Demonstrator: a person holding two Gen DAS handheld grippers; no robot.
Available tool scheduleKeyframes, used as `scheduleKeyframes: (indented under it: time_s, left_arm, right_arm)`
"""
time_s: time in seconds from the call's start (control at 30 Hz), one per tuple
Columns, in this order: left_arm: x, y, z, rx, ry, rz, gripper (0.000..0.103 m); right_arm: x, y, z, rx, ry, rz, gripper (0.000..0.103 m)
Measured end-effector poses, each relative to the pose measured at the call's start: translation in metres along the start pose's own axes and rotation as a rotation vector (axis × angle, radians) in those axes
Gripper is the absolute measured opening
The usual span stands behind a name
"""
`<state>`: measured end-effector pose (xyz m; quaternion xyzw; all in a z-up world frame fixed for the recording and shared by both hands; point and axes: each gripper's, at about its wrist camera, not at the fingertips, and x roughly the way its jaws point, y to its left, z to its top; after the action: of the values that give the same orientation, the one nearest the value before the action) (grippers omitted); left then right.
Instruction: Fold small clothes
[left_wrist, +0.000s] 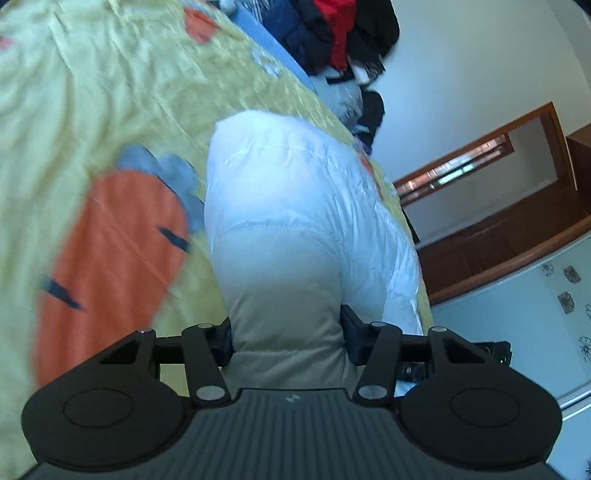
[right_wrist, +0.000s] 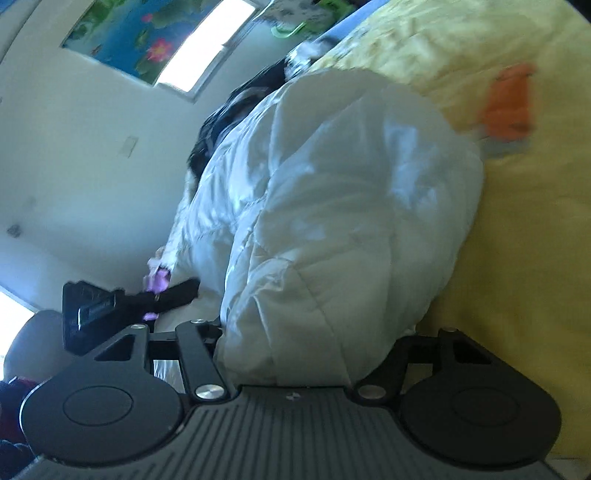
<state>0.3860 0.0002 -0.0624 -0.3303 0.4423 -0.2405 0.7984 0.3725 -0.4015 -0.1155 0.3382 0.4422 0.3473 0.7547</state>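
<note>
Left wrist view: bed with yellow sheet printed with orange carrots (left_wrist: 74, 110) carries the white quilted puffy jacket (left_wrist: 295, 206), lying along the bed's edge. Dark clothes pile (left_wrist: 343, 33) sits at the bed's far edge. Left hand-held gripper (left_wrist: 286, 336) is clamped on a jacket fold, pads pressing both sides. Right hand-held gripper (right_wrist: 314, 343) has jacket bulk (right_wrist: 332, 206) filling its jaws, apparently gripped.
</note>
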Motion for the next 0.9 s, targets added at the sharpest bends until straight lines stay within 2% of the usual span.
scheduleKeyframes:
  time_s: [0.17, 0.23, 0.27, 0.3, 0.33, 0.43, 0.5, 0.57, 0.6, 0.67, 0.73, 0.8, 0.83, 0.9]
  left_arm:
    - [-0.033, 0.035, 0.016, -0.007, -0.070, 0.095, 0.056]
    - [-0.029, 0.053, 0.018, -0.011, -0.072, 0.106, 0.064]
    - [-0.029, 0.061, 0.018, -0.012, -0.080, 0.104, 0.074]
    - [-0.028, 0.066, 0.016, -0.017, -0.095, 0.102, 0.086]
    - [-0.028, 0.071, 0.014, -0.035, -0.108, 0.096, 0.089]
    - [-0.042, 0.076, 0.008, -0.105, -0.132, 0.065, 0.088]
    - [-0.064, 0.067, 0.007, -0.108, -0.187, 0.060, 0.088]
    - [-0.099, 0.044, 0.005, -0.034, -0.294, 0.099, 0.088]
    - [-0.114, 0.027, 0.003, 0.027, -0.348, 0.150, 0.088]
    - [-0.132, -0.013, -0.009, 0.198, -0.445, 0.259, 0.088]
    - [-0.131, -0.049, -0.031, 0.400, -0.499, 0.338, 0.088]
    - [-0.110, -0.069, -0.054, 0.569, -0.474, 0.380, 0.088]
    - [-0.089, -0.074, -0.062, 0.637, -0.429, 0.408, 0.088]
    - [-0.052, -0.076, -0.068, 0.697, -0.369, 0.467, 0.088]
  right_arm:
    - [0.062, 0.018, 0.003, 0.012, 0.040, 0.070, 0.062]
    - [0.078, 0.020, 0.002, 0.019, 0.050, 0.065, 0.064]
    - [0.083, 0.018, 0.002, 0.028, 0.052, 0.058, 0.067]
    - [0.085, 0.017, 0.003, 0.029, 0.047, 0.058, 0.068]
    - [0.083, 0.016, 0.003, 0.028, 0.043, 0.068, 0.075]
    - [0.063, 0.010, 0.003, 0.101, 0.035, 0.069, 0.080]
    - [0.041, 0.012, 0.001, 0.125, -0.008, 0.035, 0.087]
    - [0.011, 0.014, 0.003, 0.136, -0.102, 0.000, 0.088]
    - [-0.005, 0.019, 0.002, 0.131, -0.164, -0.022, 0.086]
    - [-0.036, 0.040, -0.003, 0.089, -0.313, -0.069, 0.086]
    - [-0.044, 0.070, -0.007, 0.023, -0.382, -0.060, 0.087]
    - [-0.033, 0.098, -0.008, -0.042, -0.385, -0.057, 0.089]
    - [-0.022, 0.110, -0.006, -0.076, -0.369, -0.062, 0.092]
    - [0.014, 0.127, 0.003, -0.138, -0.320, -0.085, 0.094]
